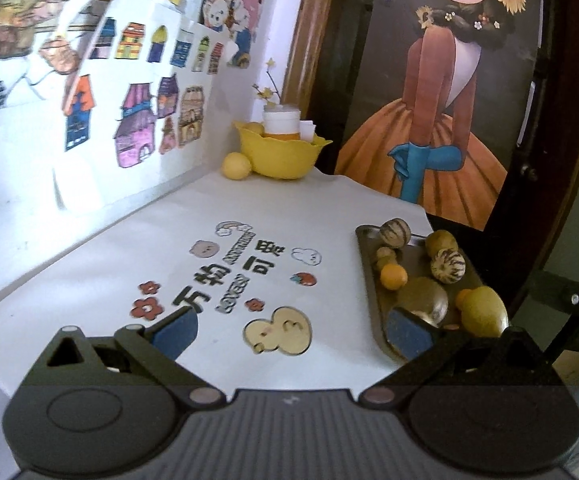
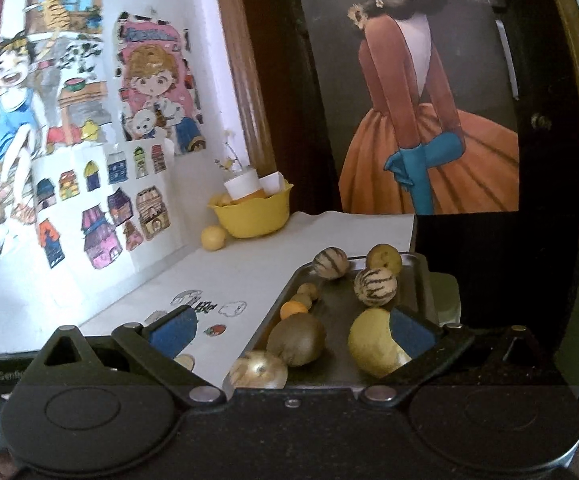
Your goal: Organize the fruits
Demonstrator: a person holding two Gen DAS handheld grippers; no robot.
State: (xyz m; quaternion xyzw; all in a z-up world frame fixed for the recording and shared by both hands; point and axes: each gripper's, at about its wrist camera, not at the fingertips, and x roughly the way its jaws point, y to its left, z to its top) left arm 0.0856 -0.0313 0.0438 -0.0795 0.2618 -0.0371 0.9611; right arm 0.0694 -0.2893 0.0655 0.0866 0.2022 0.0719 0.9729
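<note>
A dark metal tray [image 1: 369, 280] [image 2: 419, 276] at the table's right edge holds several fruits: two striped melons [image 1: 448, 266] [image 2: 375, 286], a small orange [image 1: 394, 276] [image 2: 294, 309], a lemon [image 1: 483, 311] [image 2: 371, 342], a brown kiwi [image 2: 297, 339] and a golden round fruit [image 1: 425, 306] [image 2: 258, 369]. At the back corner a yellow bowl [image 1: 283, 156] [image 2: 255, 212] holds cups, and a yellow fruit [image 1: 236, 165] [image 2: 213, 237] lies beside it. My left gripper [image 1: 293, 332] is open above the tabletop, left of the tray. My right gripper [image 2: 293, 328] is open over the tray's near end, its right pad against the lemon.
The white tabletop [image 1: 129, 248] carries cartoon stickers. A wall with children's drawings [image 1: 137, 112] runs along the left. A dark framed poster of a girl in an orange dress [image 1: 437, 92] stands behind the tray, at the table's right edge.
</note>
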